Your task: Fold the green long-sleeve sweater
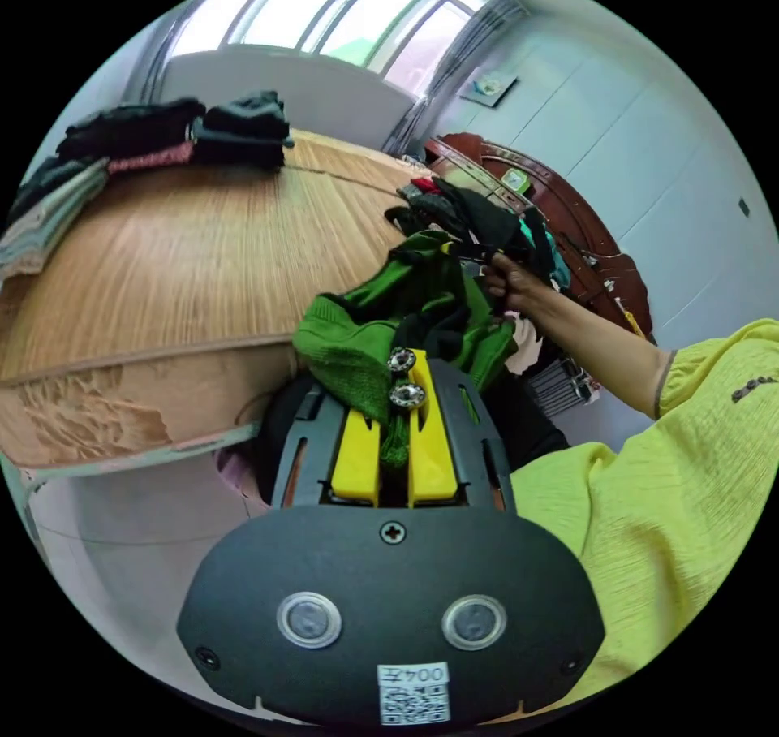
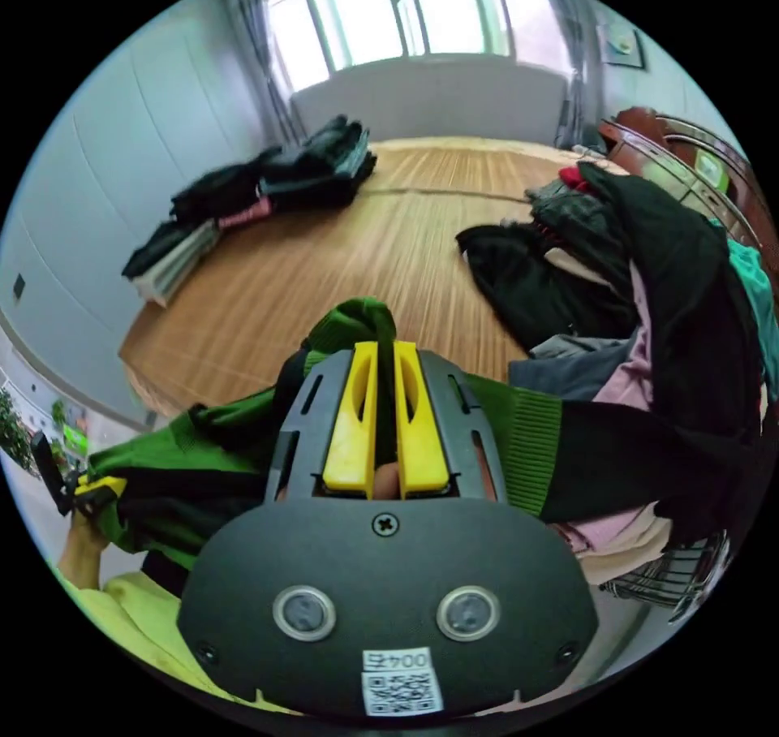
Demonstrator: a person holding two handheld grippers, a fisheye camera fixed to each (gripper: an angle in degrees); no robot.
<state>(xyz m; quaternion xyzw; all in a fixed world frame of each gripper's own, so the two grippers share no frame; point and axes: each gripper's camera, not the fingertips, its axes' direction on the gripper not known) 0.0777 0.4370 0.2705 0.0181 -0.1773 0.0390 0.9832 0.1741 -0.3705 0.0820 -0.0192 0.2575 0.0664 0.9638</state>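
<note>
In the left gripper view I see my left tongs (image 1: 403, 380) closed on a bunched fold of the green sweater (image 1: 365, 339); both yellow jaws press on the knit, which spills over their tips. The sweater hangs off the near edge of the bamboo mat (image 1: 203, 242), stretched between the two tongs. Further out in that view, my right hand (image 1: 507, 282) holds the right tongs at the sweater's far end, with a yellow-green sleeve (image 1: 649, 477) running back toward the camera. In the right gripper view, my right tongs (image 2: 387, 364) are nearly shut, and a green ribbed edge of the sweater (image 2: 519, 428) rises from between the jaw tips, so they grip it. The sweater body runs across below the tongs toward the left tongs (image 2: 97, 485) at the lower left. Beyond the tongs lies the mat. To the right sits a loose heap of clothes (image 2: 649, 282), dark, pink and teal. At the mat's far left edge stand folded stacks (image 2: 268, 177). A window (image 2: 414, 15) fills the far wall.
</note>
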